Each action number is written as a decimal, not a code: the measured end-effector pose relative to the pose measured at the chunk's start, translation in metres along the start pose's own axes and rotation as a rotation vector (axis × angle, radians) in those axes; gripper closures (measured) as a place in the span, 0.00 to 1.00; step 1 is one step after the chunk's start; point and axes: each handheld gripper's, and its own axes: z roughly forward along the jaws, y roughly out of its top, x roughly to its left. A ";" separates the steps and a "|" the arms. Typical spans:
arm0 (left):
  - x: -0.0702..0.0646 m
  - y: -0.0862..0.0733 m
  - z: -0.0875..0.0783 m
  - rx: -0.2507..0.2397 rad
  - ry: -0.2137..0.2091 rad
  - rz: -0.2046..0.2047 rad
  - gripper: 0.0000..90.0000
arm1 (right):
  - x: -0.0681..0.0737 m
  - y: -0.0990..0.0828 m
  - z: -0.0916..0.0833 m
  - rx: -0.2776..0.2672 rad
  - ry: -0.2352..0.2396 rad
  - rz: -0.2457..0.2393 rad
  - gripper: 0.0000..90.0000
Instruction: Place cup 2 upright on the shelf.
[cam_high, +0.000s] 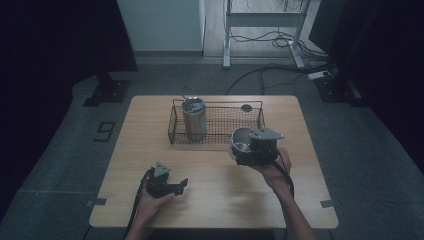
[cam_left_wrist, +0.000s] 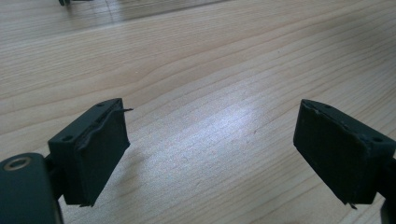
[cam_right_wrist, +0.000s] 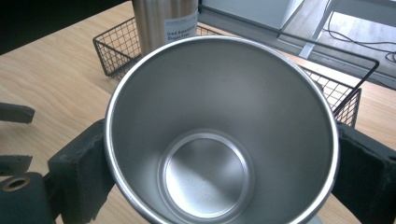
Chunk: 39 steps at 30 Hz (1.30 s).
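An empty steel cup (cam_high: 240, 141) is held above the table just in front of the wire basket (cam_high: 200, 142), with my right gripper (cam_high: 245, 150) shut on it. In the right gripper view the cup (cam_right_wrist: 210, 140) faces me with its mouth open, a black pad (cam_right_wrist: 79, 172) pressed on each side. Beyond it a tall steel tumbler (cam_right_wrist: 163, 21) with a label stands in the basket (cam_right_wrist: 112, 51). My left gripper (cam_high: 180, 185) rests low near the table's front left. Its jaws stand apart with nothing between them, and bare wood (cam_left_wrist: 212, 116) lies beneath.
The tumbler (cam_high: 194, 119) stands in the basket's left half, and a small dark disc (cam_high: 246, 107) lies at its back right corner. The wooden table (cam_high: 215, 200) ends close behind the basket. On the floor beyond are a desk frame (cam_high: 262, 20) and cables.
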 end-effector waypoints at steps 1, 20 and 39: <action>0.000 0.000 0.000 -0.001 0.000 -0.001 0.11 | 0.000 0.000 0.000 0.000 0.000 0.000 0.07; 0.000 0.000 0.000 0.005 -0.002 0.001 0.11 | -0.008 0.020 -0.001 -0.011 -0.019 -0.002 0.07; -0.001 0.000 0.001 0.009 -0.002 -0.002 0.11 | -0.019 0.026 0.012 0.008 -0.030 0.004 0.07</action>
